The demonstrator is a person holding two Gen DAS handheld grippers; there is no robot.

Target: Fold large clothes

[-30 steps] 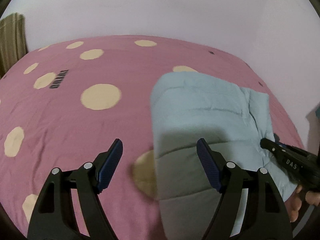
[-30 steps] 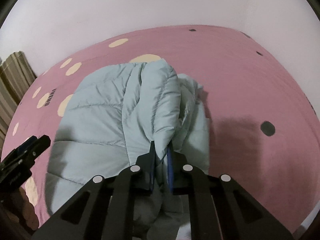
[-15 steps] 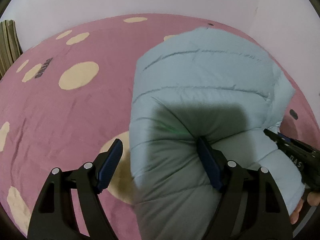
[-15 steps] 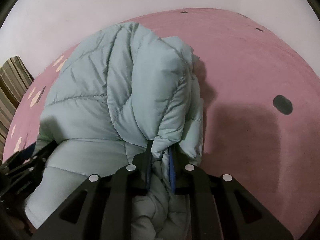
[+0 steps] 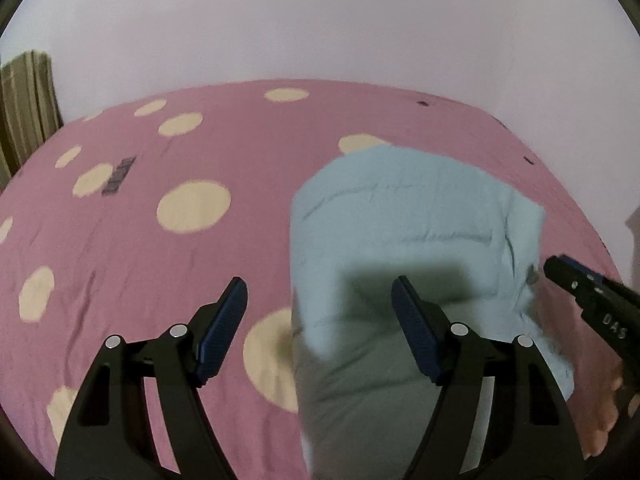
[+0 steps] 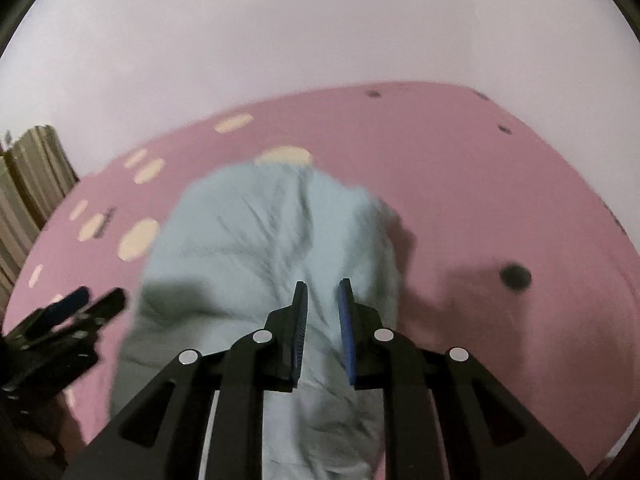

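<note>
Left gripper (image 5: pixel 320 320) gapes over the jacket (image 5: pixel 412 216); right gripper (image 6: pixel 323 312), marked "DAS", is opening, pads clear of it.

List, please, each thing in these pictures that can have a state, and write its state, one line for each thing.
light blue puffer jacket: folded into a bundle, lying on the bed.
left gripper: open wide, holding nothing; the jacket's edge lies below, between the fingers.
right gripper: jaws opening, slightly apart; jacket fabric shows in the gap, not pinched.
pink dotted bedsheet: spread flat, lightly wrinkled.
striped curtain: hanging at the left edge.
</note>
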